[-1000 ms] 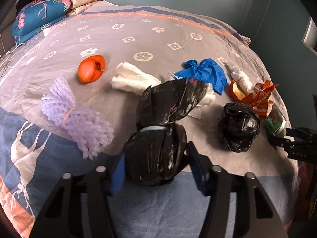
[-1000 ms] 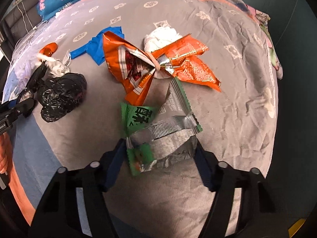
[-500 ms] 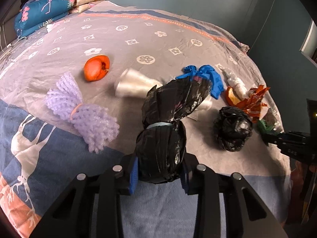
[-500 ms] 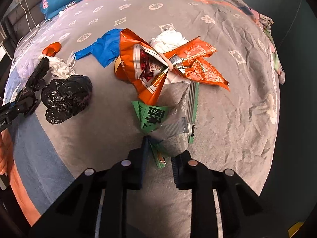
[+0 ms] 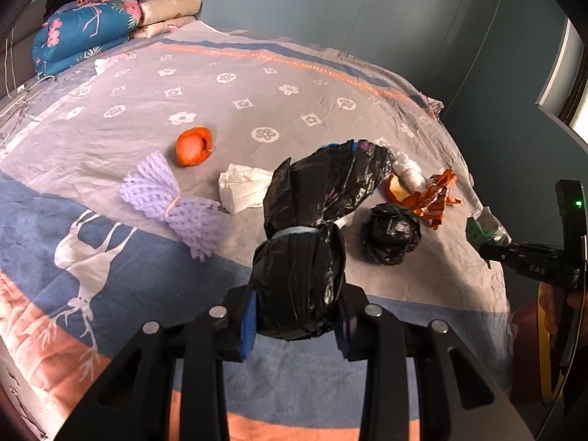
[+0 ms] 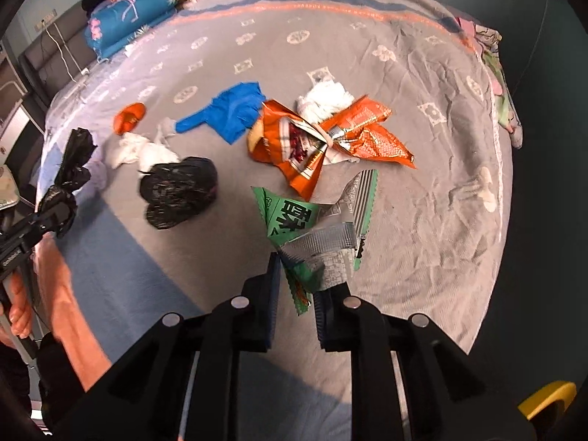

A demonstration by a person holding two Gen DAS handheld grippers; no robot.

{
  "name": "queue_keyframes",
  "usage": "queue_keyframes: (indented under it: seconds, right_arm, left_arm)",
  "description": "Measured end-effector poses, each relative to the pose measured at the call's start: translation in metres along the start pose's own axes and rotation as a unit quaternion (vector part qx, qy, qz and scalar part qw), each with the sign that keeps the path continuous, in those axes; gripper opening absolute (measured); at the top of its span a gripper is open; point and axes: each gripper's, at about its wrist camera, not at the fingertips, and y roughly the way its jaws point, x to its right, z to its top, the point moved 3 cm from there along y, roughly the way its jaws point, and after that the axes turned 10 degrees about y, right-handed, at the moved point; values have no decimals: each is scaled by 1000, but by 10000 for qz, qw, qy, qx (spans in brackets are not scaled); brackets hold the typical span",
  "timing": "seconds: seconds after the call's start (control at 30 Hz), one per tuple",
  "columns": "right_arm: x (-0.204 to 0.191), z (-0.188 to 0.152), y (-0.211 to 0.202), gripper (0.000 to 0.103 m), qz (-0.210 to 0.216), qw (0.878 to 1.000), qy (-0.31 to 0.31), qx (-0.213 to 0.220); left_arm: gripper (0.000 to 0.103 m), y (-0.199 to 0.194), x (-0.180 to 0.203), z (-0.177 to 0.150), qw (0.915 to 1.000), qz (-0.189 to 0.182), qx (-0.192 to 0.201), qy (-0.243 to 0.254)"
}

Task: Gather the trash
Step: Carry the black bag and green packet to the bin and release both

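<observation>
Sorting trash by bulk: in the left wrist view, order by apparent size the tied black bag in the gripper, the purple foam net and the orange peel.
1. Tied black bag, though nearness inflates it.
2. Purple foam net.
3. Orange peel.

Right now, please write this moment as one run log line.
left gripper: shut on tied black bag | right gripper: shut on green wrapper | bed: more trash remaining
</observation>
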Motion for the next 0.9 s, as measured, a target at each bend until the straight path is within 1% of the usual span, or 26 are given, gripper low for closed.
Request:
queue_keyframes:
  seconds: [0.3, 0.57, 0.9]
  right_arm:
    - [0, -16, -58, 16, 313, 9990, 88, 301]
    - [6, -32, -91, 16, 477, 9974, 202, 496]
    - [13, -50, -135, 16, 633, 9941, 238, 844]
  left_arm:
    - [31, -30, 18, 4, 9998, 30, 177, 54]
    - [31, -55, 44, 7, 9991, -26, 385, 186]
    - [31, -81, 79, 7, 9976, -125, 586, 347]
